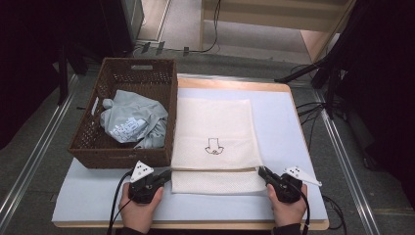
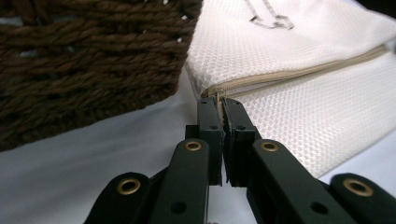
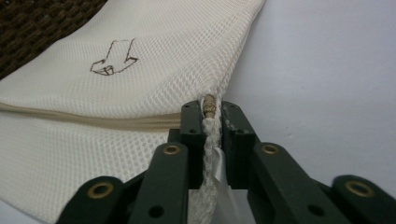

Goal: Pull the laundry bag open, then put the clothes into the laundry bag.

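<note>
A cream mesh laundry bag [image 1: 215,127] with a small drawn mark lies flat on the white table cover, its zipper edge toward me. My left gripper [image 1: 168,173] is shut on the bag's near left corner. In the left gripper view the jaws [image 2: 220,103] pinch the end of the beige zipper [image 2: 299,72]. My right gripper [image 1: 261,171] is shut on the near right corner. There, in the right gripper view, the gripper [image 3: 211,109] clamps bunched mesh and a small brass zipper end. The bag [image 3: 93,140] spreads to the left of it.
A brown wicker basket [image 1: 122,159] stands at the left of the table, touching the bag's left side, with a crumpled grey garment [image 1: 132,122] inside. Its woven wall [image 2: 84,70] rises close beside my left gripper. White table cover [image 1: 288,132] lies to the right.
</note>
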`<state>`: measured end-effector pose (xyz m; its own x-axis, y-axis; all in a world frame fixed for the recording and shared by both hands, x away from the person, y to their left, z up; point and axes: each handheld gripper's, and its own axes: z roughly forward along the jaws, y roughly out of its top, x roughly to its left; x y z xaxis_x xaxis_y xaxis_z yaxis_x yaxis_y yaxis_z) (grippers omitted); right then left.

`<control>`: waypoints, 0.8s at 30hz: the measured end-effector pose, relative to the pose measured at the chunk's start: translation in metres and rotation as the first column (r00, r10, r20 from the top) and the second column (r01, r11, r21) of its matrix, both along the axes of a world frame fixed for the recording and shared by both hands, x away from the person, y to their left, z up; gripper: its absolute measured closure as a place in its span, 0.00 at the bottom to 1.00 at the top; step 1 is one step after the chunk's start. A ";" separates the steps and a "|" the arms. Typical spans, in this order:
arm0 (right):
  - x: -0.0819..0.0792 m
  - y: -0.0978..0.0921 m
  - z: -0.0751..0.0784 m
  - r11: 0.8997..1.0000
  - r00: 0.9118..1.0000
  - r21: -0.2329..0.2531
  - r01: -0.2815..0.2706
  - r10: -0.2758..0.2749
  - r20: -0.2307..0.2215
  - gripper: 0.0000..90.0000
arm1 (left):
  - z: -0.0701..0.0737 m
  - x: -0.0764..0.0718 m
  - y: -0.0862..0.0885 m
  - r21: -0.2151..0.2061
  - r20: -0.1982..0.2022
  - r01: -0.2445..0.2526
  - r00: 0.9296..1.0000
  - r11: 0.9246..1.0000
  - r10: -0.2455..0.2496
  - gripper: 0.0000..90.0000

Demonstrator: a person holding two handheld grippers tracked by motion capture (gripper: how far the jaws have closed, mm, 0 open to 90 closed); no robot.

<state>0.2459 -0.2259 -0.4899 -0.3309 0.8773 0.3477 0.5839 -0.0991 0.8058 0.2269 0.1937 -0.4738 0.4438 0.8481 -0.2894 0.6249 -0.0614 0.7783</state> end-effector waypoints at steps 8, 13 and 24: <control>-0.004 -0.007 0.002 0.998 0.997 0.046 0.037 -0.040 0.070 0.51 | 0.009 -0.007 0.002 0.028 0.113 0.008 0.993 1.000 -0.011 0.80; -0.007 -0.008 0.006 0.998 0.990 0.009 0.056 -0.057 0.125 0.46 | 0.019 -0.009 0.002 0.019 0.139 0.011 0.990 1.000 -0.014 0.90; -0.004 0.013 0.037 0.998 0.983 -0.030 -0.046 0.051 0.178 0.47 | 0.013 -0.006 -0.029 0.035 0.098 0.182 0.978 0.983 -0.184 1.00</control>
